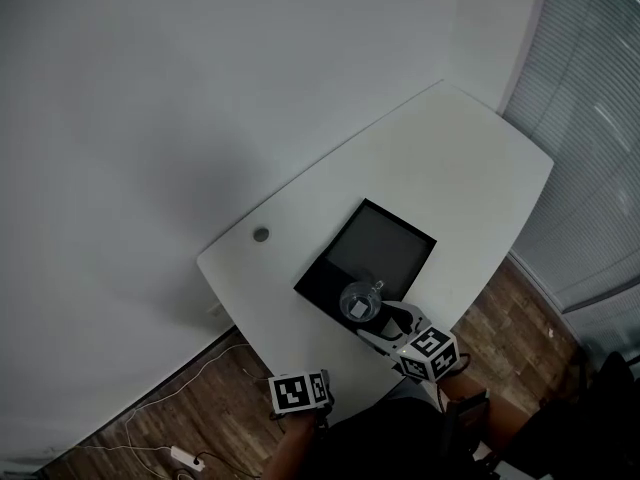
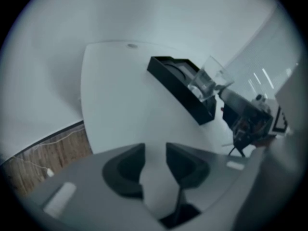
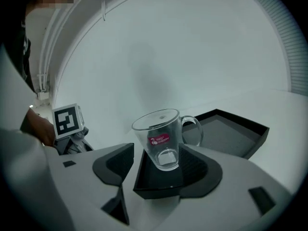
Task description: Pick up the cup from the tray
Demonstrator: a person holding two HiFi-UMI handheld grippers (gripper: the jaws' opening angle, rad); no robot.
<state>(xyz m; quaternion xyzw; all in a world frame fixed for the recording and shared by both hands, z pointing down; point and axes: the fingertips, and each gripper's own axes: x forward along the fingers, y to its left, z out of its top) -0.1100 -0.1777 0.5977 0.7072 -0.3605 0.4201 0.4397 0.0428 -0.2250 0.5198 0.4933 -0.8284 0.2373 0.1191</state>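
A clear glass cup (image 1: 360,301) with a handle and a red label stands at the near corner of the black tray (image 1: 385,236) on the white table. In the right gripper view the cup (image 3: 161,138) sits between the jaws of my right gripper (image 3: 159,166). It lies close against the right jaw, with a visible gap to the left one, so the gripper is open. The tray (image 3: 236,131) stretches off behind it. My left gripper (image 2: 155,160) hangs open over bare tabletop with nothing between its jaws. From there the cup (image 2: 209,81) and right gripper (image 2: 250,119) show at the right.
The table (image 1: 450,158) has a round cable hole (image 1: 261,234) near its left edge. A white wall lies beyond it and window blinds (image 1: 590,118) stand to the right. On the wooden floor below are a power strip and cable (image 1: 185,456).
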